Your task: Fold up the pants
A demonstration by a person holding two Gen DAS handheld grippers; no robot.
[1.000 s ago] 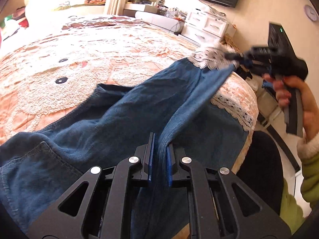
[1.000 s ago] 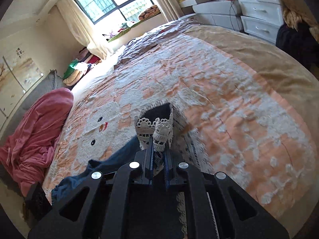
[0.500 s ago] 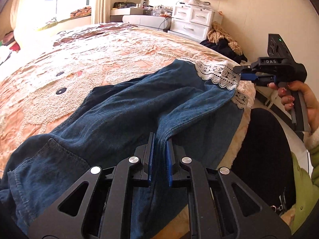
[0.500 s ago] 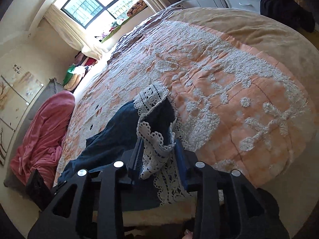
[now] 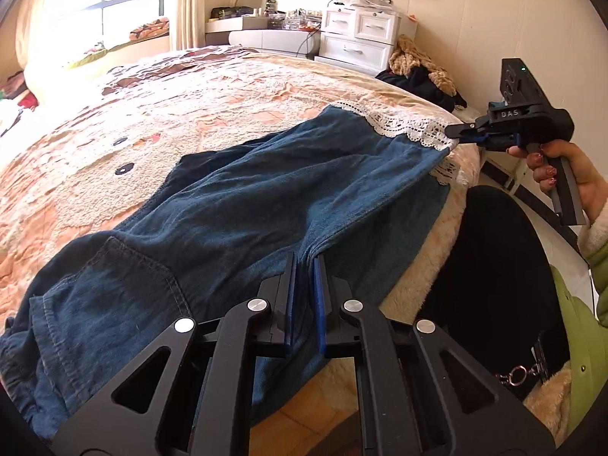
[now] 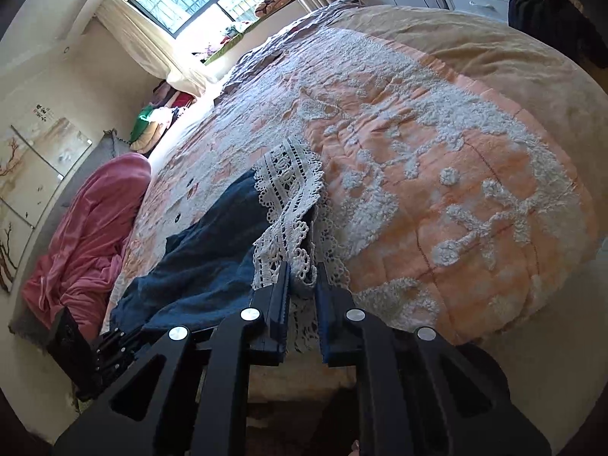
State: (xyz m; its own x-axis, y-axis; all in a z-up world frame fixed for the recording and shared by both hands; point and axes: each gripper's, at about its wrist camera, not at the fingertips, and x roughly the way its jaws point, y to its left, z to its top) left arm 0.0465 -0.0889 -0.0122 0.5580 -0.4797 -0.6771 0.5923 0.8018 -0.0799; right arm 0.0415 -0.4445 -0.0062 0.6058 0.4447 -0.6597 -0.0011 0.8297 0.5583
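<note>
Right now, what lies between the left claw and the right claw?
In the left wrist view, only the blue pants span from the left claw to the right claw, which pinches the lace hem.

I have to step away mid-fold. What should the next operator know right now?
Left tool: shut on the pants at the near edge, towards the waist end.
Right tool: shut on the white lace hem at the leg end.
Pants lie stretched lengthwise along the near edge of the bed, legs seemingly stacked.
Done: garment laid out and held at both ends.
Left: bring hem to waist, set down, smooth.
</note>
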